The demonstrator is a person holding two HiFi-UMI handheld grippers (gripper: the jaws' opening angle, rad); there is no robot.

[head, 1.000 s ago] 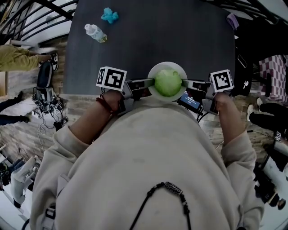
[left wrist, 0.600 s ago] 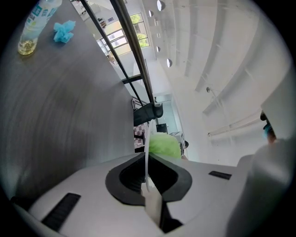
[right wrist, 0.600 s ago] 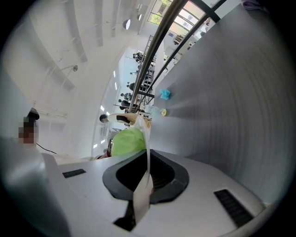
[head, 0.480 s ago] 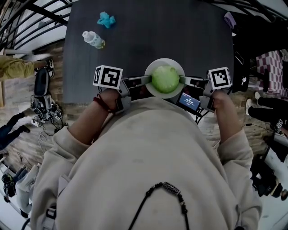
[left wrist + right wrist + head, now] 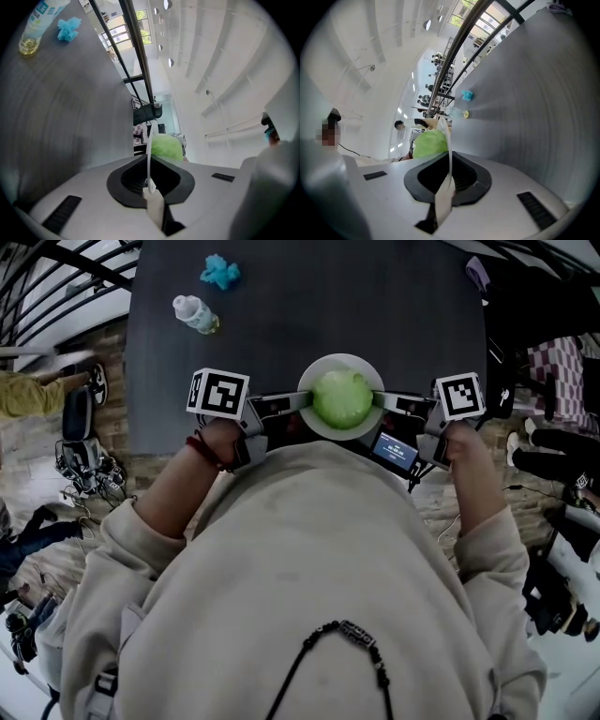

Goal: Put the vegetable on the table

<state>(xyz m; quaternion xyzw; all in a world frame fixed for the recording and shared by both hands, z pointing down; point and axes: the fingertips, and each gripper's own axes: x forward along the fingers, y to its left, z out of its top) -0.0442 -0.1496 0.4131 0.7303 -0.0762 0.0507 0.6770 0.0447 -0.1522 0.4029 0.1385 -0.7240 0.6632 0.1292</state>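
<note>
The left gripper (image 5: 292,407) and right gripper (image 5: 386,404) have their fingers (image 5: 201,187) pinched on opposite rims of the white plate (image 5: 342,361), with the green vegetable (image 5: 342,399) lying loose on it at the desk's (image 5: 309,315) near edge. If one side tilts or slips, the vegetable could roll off short of the desk. The bottle (image 5: 195,313) and blue scrap (image 5: 219,272) lie farther off, well apart from it.

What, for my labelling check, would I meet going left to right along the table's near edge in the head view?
Left gripper → green vegetable on its white plate → right gripper.
</note>
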